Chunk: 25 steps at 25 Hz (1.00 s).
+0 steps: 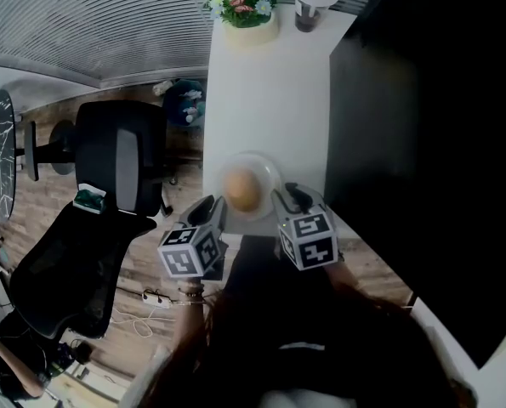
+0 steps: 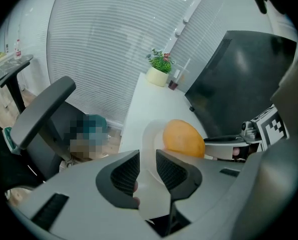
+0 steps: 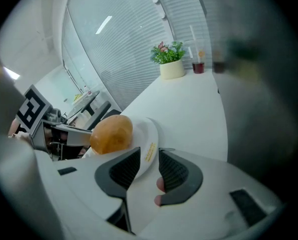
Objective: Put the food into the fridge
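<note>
A white plate [image 1: 261, 177] carries a round golden bun [image 1: 242, 190] above the near end of a white counter. My left gripper [image 1: 213, 210] is shut on the plate's left rim, and my right gripper [image 1: 284, 197] is shut on its right rim. In the left gripper view the plate's [image 2: 150, 140] edge runs between the jaws of the left gripper [image 2: 147, 160], with the bun [image 2: 183, 138] just beyond. The right gripper view shows the right gripper [image 3: 149, 157] clamping the plate's [image 3: 150, 139] rim, the bun [image 3: 111, 133] to its left. The black fridge [image 1: 423, 143] stands at the right, its door closed.
The white counter [image 1: 270, 92] runs away from me, with a potted plant [image 1: 246, 5] and a cup with a straw [image 1: 308, 8] at its far end. A black office chair [image 1: 116, 172] stands at the left on the wooden floor, with a second chair [image 1: 61, 270] nearer.
</note>
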Tool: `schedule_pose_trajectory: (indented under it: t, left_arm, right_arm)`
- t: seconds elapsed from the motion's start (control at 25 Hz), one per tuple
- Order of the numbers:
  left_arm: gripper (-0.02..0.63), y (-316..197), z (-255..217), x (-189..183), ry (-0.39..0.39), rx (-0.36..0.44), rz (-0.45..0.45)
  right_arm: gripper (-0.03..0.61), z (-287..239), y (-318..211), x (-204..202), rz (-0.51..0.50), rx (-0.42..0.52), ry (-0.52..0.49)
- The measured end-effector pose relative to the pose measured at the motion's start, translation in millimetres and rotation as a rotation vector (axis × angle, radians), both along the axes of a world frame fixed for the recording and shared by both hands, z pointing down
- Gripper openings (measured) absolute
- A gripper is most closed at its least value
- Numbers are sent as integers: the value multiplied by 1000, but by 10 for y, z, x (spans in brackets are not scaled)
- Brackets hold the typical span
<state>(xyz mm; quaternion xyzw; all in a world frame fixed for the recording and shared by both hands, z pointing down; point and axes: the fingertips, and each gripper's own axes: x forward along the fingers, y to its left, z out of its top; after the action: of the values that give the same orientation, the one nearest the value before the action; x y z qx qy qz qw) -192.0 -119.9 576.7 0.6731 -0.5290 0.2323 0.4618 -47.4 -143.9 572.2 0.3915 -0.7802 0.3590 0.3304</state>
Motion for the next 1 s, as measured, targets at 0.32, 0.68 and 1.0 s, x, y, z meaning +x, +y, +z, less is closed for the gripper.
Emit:
schedule_pose_trajectory:
  t: [0.32,0.68,1.0]
  left_arm:
    - [124,39,50,-10,7,-26,8]
    - [124,43,65,1,14,-48,16]
    - [124,56,87,3,24,-90,34]
  right_arm:
    - [120,49,20,-29,3,-25,-1]
    - [120,98,27,-32,5,-55,1]
    - [120,126,27,-53,0,-66,3]
